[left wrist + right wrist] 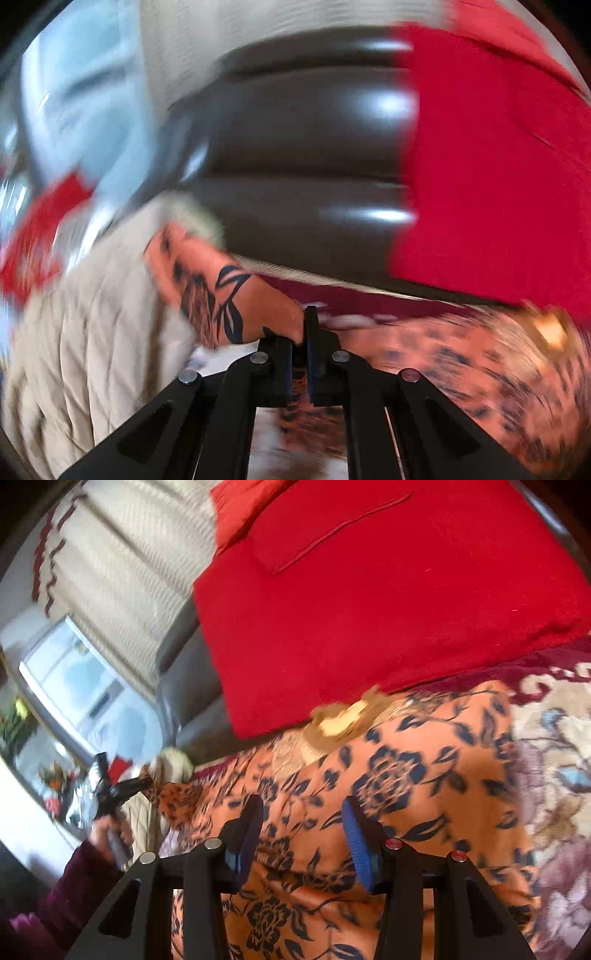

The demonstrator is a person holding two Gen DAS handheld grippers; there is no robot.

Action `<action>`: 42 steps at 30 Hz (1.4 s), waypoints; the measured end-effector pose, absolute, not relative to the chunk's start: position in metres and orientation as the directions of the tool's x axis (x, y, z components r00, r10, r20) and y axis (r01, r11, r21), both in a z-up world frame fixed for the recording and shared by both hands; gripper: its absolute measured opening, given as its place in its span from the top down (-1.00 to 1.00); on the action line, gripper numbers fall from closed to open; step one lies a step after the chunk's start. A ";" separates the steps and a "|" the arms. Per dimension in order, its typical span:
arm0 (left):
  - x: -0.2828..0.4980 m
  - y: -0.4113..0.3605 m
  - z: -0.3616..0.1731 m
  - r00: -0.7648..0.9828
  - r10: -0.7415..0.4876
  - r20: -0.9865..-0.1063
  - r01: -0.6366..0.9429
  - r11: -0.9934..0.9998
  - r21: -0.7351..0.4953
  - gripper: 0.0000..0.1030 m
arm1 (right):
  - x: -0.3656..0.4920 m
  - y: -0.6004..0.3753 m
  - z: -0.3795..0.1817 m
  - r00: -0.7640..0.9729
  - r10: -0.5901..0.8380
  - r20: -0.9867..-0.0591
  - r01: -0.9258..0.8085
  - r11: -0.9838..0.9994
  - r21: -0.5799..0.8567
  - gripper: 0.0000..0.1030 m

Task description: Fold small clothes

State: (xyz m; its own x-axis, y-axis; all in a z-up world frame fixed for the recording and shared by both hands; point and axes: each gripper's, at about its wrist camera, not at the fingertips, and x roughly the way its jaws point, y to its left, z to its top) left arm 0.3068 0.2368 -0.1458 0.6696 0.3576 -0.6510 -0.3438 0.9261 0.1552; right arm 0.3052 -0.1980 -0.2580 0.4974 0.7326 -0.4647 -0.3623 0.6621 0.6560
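Observation:
An orange garment with a dark blue flower print [388, 786] lies spread on a patterned cover. In the left wrist view it is blurred [461, 373]. My left gripper [301, 332] is shut, pinching an edge of this garment, and a strip of the cloth [221, 295] trails away to the left of the jaws. The right wrist view shows the same gripper [110, 794] at the far left, lifting a corner of the garment. My right gripper [303, 808] hovers over the middle of the garment, its blue-padded fingers [354, 834] apart with nothing pinched between them.
A large red cushion [369, 609] leans on a dark leather sofa back [295, 147] just behind the garment. A cream quilted cloth [92, 332] lies to the left. A flowered cover [554, 757] extends right. A hand in a dark purple sleeve [81, 886] holds the left gripper.

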 end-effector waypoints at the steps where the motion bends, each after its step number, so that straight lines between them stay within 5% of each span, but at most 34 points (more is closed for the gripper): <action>1: 0.307 0.198 -0.139 0.700 0.318 -0.640 -0.259 0.948 0.187 0.89 | 0.306 -0.206 -0.258 0.520 0.718 -0.463 -0.342 0.672 0.657 0.07; 8: 0.285 -0.002 -0.140 0.703 -0.047 -0.709 0.239 0.955 0.174 0.76 | 0.315 -0.254 -0.261 0.586 0.672 -0.454 -0.227 0.674 0.703 0.05; 9: 0.278 -0.021 -0.143 0.684 -0.075 -0.725 0.286 0.943 0.172 0.62 | 0.317 -0.260 -0.262 0.588 0.668 -0.456 -0.209 0.670 0.712 0.02; 11: 0.267 -0.042 -0.149 0.675 -0.076 -0.734 0.324 0.924 0.202 -0.32 | 0.322 -0.271 -0.265 0.584 0.675 -0.450 -0.170 0.644 0.746 -0.18; 12: 0.261 -0.042 -0.149 0.688 -0.075 -0.721 0.319 0.925 0.208 -0.45 | 0.324 -0.275 -0.265 0.580 0.680 -0.449 -0.156 0.633 0.758 -0.32; 15: 0.254 -0.018 -0.147 0.707 -0.077 -0.703 0.273 0.947 0.170 -0.48 | 0.328 -0.277 -0.268 0.562 0.697 -0.446 -0.137 0.610 0.781 -0.40; 24: 0.273 0.100 -0.201 0.612 0.170 -0.772 -0.108 0.986 0.131 -0.48 | 0.351 -0.243 -0.286 0.469 0.745 -0.475 -0.099 0.579 0.810 -0.40; 31: 0.295 0.146 -0.235 0.555 0.181 -0.812 -0.195 0.977 0.085 -0.48 | 0.403 -0.251 -0.278 0.549 0.667 -0.504 -0.054 0.630 0.775 -0.40; 39: 0.298 0.155 -0.280 0.492 0.164 -0.855 -0.217 0.974 0.062 -0.48 | 0.477 -0.181 -0.274 0.404 0.609 -0.682 -0.131 0.777 0.616 -0.40; 42: 0.291 0.163 -0.285 0.504 0.124 -0.855 -0.247 0.969 -0.005 -0.48 | 0.485 -0.153 -0.281 0.327 0.585 -0.743 -0.164 0.809 0.565 -0.21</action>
